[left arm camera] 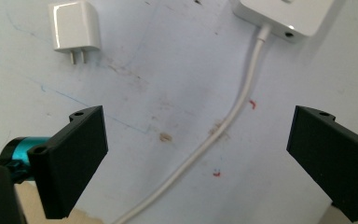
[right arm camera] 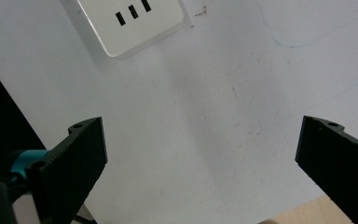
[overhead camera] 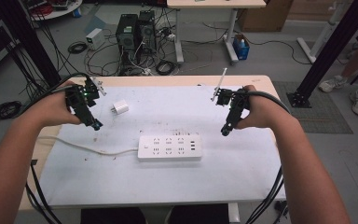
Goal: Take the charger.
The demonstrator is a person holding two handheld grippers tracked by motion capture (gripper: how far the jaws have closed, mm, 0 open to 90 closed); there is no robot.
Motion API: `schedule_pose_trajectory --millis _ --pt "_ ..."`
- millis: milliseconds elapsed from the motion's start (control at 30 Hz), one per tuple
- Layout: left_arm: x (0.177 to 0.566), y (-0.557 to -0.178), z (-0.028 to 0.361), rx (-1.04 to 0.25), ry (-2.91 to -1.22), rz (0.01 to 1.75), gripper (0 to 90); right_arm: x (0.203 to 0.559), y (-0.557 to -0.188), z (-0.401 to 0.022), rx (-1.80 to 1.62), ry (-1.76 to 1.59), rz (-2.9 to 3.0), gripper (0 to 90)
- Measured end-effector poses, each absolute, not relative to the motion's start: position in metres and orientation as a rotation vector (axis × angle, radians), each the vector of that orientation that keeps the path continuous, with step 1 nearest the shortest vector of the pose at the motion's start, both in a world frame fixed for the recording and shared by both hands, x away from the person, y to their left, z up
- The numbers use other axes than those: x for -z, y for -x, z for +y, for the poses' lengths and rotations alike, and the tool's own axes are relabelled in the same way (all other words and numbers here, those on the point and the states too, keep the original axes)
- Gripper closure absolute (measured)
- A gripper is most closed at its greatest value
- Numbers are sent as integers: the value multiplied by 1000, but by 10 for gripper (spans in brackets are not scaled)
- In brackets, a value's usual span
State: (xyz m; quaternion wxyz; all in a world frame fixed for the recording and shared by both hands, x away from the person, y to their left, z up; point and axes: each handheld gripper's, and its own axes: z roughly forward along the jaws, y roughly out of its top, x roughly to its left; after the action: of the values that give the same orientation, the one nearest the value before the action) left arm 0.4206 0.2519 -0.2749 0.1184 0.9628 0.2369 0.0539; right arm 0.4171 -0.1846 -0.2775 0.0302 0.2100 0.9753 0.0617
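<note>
A white power strip (overhead camera: 169, 148) lies flat in the middle of the white table mat (overhead camera: 242, 172), its cord (overhead camera: 88, 148) trailing off to the left. A small white plug adapter (overhead camera: 120, 108) lies behind and left of it. My left gripper (overhead camera: 96, 125) hovers left of the strip, open, with nothing between its jaws; below it I see the cord (left arm camera: 223, 128), the adapter (left arm camera: 74, 28) and the strip's corner (left arm camera: 284, 16). My right gripper (overhead camera: 224, 132) hovers right of the strip, open and empty, above bare mat, with the strip's USB end (right arm camera: 130, 23) ahead.
The mat covers a wooden table (overhead camera: 177, 80). Beyond it on the floor stand computer towers (overhead camera: 135, 35) among tangled cables, and a second table's legs (overhead camera: 230, 39). Black frame posts (overhead camera: 328, 51) rise at right, near a person's shoes (overhead camera: 347, 91).
</note>
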Motion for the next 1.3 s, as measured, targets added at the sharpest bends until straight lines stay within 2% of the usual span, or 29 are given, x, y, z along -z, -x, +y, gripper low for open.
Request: schedule_pose_trajectory --millis 133,500,833,1300 --pt "283 -429 254 -206 -2739 767 51 278 -416 -185 -190 -646 3000 13" --pt "314 -456 245 -276 -2720 807 51 277 -412 -186 -210 -642 2988 14" --pt "346 -488 248 -246 -2621 904 51 280 -410 -186 -215 -655 2985 13" --pt "382 -525 261 -280 -2558 978 51 281 -408 -188 -203 -676 2972 14"
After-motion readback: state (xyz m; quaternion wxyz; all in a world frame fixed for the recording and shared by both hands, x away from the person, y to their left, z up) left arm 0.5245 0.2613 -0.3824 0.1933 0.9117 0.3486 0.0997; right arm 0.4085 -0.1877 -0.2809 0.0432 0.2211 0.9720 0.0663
